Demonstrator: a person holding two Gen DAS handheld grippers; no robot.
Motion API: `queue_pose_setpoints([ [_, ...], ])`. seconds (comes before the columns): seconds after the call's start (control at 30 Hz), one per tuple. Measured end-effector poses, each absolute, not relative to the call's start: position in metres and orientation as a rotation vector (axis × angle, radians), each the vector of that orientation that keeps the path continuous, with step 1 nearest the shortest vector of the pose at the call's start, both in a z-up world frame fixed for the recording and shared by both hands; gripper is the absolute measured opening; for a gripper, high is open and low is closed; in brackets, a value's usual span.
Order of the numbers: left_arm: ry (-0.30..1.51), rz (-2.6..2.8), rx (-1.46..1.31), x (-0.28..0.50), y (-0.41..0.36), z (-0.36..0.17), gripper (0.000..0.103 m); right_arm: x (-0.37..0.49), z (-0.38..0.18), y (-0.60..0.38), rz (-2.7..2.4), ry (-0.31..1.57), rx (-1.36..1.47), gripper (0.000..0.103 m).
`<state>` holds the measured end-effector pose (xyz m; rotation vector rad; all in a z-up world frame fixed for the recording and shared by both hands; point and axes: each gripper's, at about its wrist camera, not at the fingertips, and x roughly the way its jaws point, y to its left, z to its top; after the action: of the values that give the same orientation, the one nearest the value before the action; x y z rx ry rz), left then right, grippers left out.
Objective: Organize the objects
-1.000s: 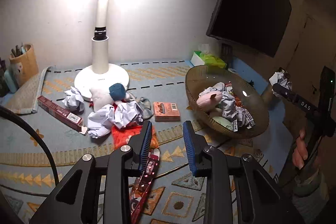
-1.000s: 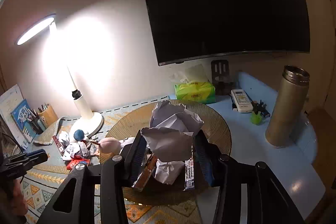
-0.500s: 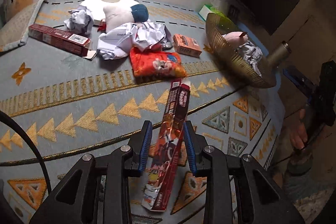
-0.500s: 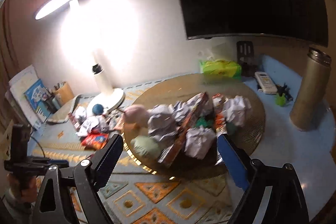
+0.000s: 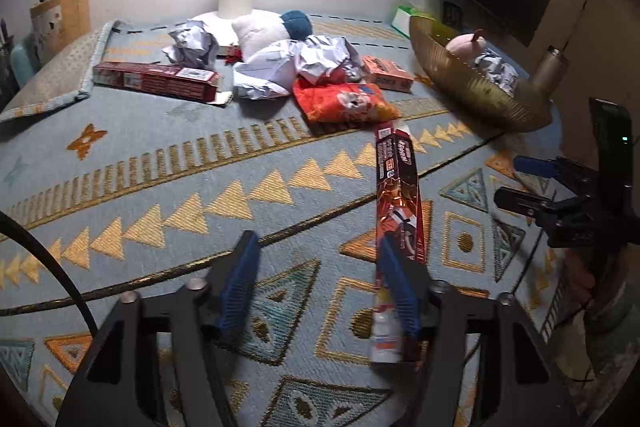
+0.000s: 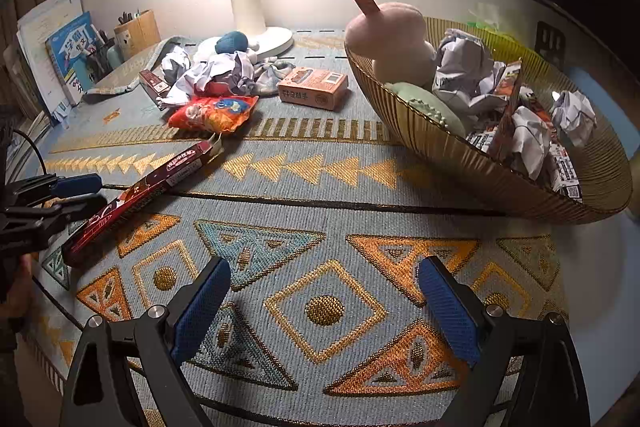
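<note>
1. The left gripper (image 5: 316, 291) is opening – the long red box (image 5: 398, 195) lies on the mat (image 5: 160, 163) against its right finger, unclamped.
2. The right gripper (image 6: 324, 311) is opening too, with only mat between its jaws.
3. Beyond – a snack bag (image 6: 214, 113), an orange box (image 6: 314, 87), crumpled paper (image 5: 296, 61).
4. The bowl (image 6: 480, 167) on the right holds a pink plush (image 6: 390, 37) and more paper.

Open patterned mat (image 6: 324, 187) across near and middle table, wide lane between long red box (image 6: 132, 199) at left and gold bowl (image 6: 480, 163) at right. Blocked at back-centre: crumpled paper pile (image 6: 216, 71), snack bag (image 6: 212, 113), orange carton (image 6: 314, 87), lamp base (image 6: 260, 35) packed close. Bowl heaped with paper and pink plush (image 6: 390, 39), little room inside. Second red box (image 5: 156, 81) lying back-left. Bare mat under right gripper (image 6: 324, 297), jaws opening, nothing between.
</note>
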<state>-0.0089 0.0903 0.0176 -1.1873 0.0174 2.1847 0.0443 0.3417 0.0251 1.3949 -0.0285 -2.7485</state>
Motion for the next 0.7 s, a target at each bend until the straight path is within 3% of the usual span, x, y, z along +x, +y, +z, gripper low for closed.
queue_pose_setpoints([
  [0.03, -0.020, 2.112, -1.200, -0.009, 0.093, 0.017, 0.103, 0.042, 0.023, 0.345, -2.740, -0.056, 1.417, 0.095],
  [0.17, 0.089, 2.181, -1.194, -0.001, 0.107, 0.017, 0.102, 0.041, 0.022, 0.351, -2.733, -0.105, 1.431, 0.095],
  [0.33, -0.054, 2.150, -1.159, -0.006, 0.109, 0.030, 0.102, 0.041, 0.020, 0.338, -2.746, 0.017, 1.452, 0.096],
  [0.43, 0.018, 2.152, -1.128, -0.004, 0.130, 0.038, 0.099, 0.042, 0.020, 0.329, -2.747, 0.089, 1.436, 0.095],
  [0.57, 0.177, 2.154, -1.185, 0.000, 0.165, 0.029, 0.058, 0.040, 0.019, 0.334, -2.733, 0.051, 1.445, 0.095],
  [0.63, 0.251, 2.159, -1.197, 0.004, 0.175, 0.022, 0.050, 0.039, 0.019, 0.335, -2.738, 0.039, 1.448, 0.096],
  [0.7, 0.304, 2.188, -1.166, 0.009, 0.178, 0.021, 0.032, 0.040, 0.019, 0.333, -2.746, 0.052, 1.451, 0.096],
])
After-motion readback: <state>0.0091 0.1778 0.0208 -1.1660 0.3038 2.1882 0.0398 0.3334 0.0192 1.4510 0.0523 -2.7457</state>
